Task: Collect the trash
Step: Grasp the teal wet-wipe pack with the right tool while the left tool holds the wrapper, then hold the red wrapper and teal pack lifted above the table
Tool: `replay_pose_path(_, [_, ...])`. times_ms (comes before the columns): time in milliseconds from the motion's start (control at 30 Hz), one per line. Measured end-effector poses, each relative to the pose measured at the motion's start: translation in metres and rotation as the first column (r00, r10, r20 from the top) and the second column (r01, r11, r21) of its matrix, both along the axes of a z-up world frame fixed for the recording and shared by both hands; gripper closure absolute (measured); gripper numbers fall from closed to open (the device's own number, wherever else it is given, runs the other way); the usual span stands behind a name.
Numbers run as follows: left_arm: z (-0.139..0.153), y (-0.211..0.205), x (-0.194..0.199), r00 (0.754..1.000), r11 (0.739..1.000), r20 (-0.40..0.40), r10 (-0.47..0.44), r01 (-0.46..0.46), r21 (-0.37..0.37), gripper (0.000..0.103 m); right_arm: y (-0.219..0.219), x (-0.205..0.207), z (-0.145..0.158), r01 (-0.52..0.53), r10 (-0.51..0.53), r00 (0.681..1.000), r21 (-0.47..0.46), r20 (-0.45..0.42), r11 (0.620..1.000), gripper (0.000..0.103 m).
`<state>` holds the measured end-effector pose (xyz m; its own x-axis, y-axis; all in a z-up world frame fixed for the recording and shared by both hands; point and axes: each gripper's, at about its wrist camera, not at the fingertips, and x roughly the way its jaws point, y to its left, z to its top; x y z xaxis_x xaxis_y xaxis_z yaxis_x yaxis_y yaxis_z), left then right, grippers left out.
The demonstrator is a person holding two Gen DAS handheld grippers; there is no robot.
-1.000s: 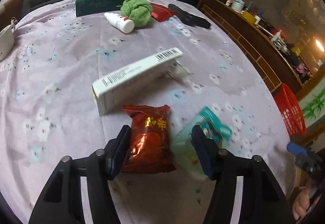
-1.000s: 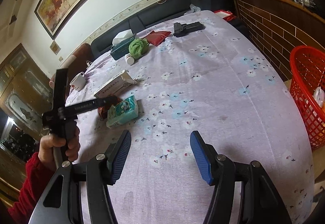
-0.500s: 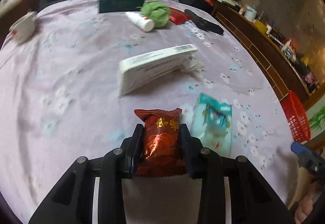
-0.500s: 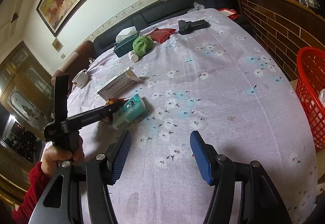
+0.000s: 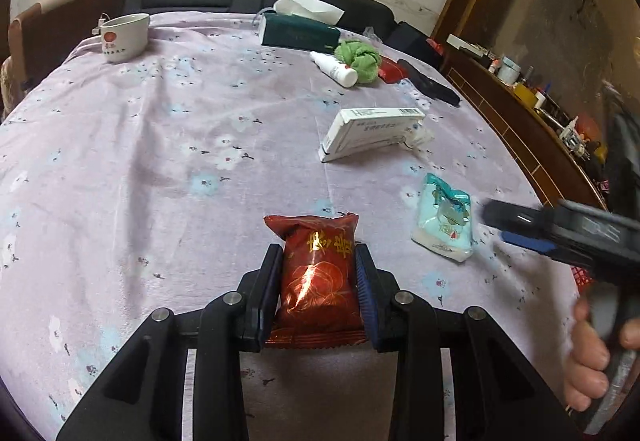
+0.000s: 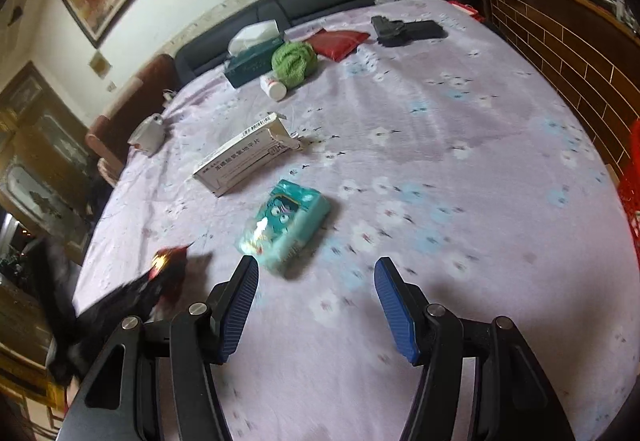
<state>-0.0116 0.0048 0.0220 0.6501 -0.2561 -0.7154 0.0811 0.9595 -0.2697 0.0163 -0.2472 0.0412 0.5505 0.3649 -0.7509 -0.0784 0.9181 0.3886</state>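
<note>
While both grippers hang over the lilac flowered tablecloth (image 5: 168,145), the holdings read:
Left gripper (image 5: 318,281): jaws narrowed onto the red snack packet (image 5: 318,273), pads pressing both its sides, near edge of table.
Right gripper (image 6: 316,305): jaws standing about half apart, nothing between them, cloth beneath.
Teal tissue pack (image 6: 286,227): lying flat just beyond the right gripper's left finger, right of the red packet.
White carton (image 5: 370,131): farther in, mid-table, on its long side.
Far cluster: green tissue box (image 5: 298,33), white bottle (image 5: 334,67) on its side, green cloth ball (image 5: 358,59).
Cup (image 5: 124,35): far left, upright.
Red basket (image 6: 632,181): right edge, mostly cut off.
</note>
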Motion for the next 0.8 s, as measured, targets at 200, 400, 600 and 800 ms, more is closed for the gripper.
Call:
replay_pose_path(200, [-0.001, 0.005, -0.002, 1.000, 1.000, 0.004, 0.004, -0.004, -0.031, 0.069, 0.039, 0.039, -0.015, 0.041, -0.043, 0.996, -0.035, -0.077, 0.999, 0.033])
replay_pose_path(400, [-0.001, 0.004, -0.002, 1.000, 0.999, 0.006, -0.006, 0.006, -0.039, 0.069, 0.078, 0.059, -0.031, 0.033, -0.051, 0.996, -0.209, -0.079, 0.977, 0.033])
replay_pose_path(600, [0.001, 0.003, -0.004, 1.000, 1.000, 0.012, 0.002, -0.002, -0.026, 0.069, 0.093, 0.052, -0.035, -0.009, 0.010, 1.000, -0.340, -0.001, 0.940, 0.052])
replay_pose_path(800, [0.004, -0.012, -0.017, 0.999, 1.000, 0.044, -0.009, 0.008, 0.018, 0.069, 0.068, 0.023, -0.027, -0.002, 0.017, 0.998, -0.240, 0.059, 0.971, 0.073])
